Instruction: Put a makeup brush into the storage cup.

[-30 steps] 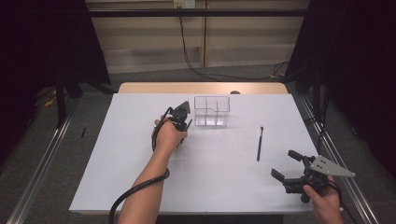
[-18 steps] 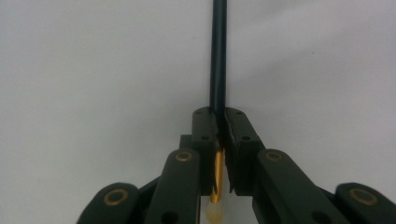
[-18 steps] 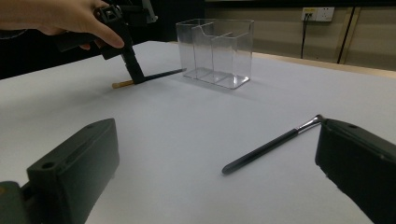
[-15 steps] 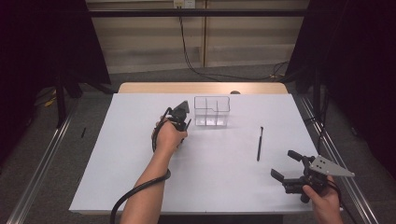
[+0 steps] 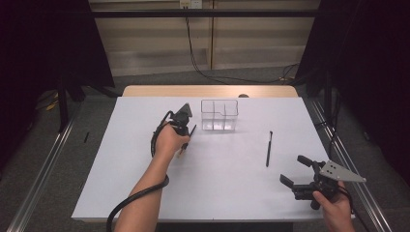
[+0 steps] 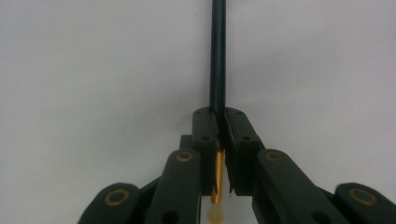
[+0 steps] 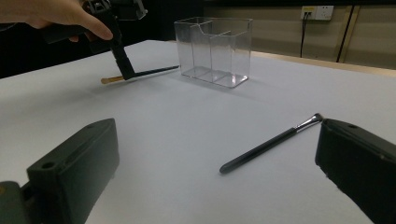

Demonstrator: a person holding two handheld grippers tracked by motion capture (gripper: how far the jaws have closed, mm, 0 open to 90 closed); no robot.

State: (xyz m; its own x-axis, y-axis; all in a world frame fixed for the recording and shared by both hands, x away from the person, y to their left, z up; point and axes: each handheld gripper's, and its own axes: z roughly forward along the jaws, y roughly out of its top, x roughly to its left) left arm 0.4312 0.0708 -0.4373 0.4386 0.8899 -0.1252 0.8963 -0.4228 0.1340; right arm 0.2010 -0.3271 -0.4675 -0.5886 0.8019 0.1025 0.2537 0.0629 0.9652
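My left gripper (image 5: 185,138) points down at the table just left of a clear divided container (image 5: 219,115). It is shut on a thin brush (image 6: 217,56) with a dark handle, a gold ferrule and a pale tip. In the right gripper view this brush (image 7: 149,71) lies low over the table, its dark end toward the container (image 7: 214,50), with the left gripper (image 7: 123,70) on it. A second dark brush (image 5: 268,149) with a silver ferrule lies loose on the right. My right gripper (image 5: 293,170) stands open near the front right, with nothing between its jaws, and the loose brush (image 7: 271,142) just ahead.
The white table top (image 5: 121,183) has a wooden strip (image 5: 145,91) along its far edge. Metal rails (image 5: 46,159) run along both sides. A black cable (image 5: 130,200) trails from the left gripper along the forearm.
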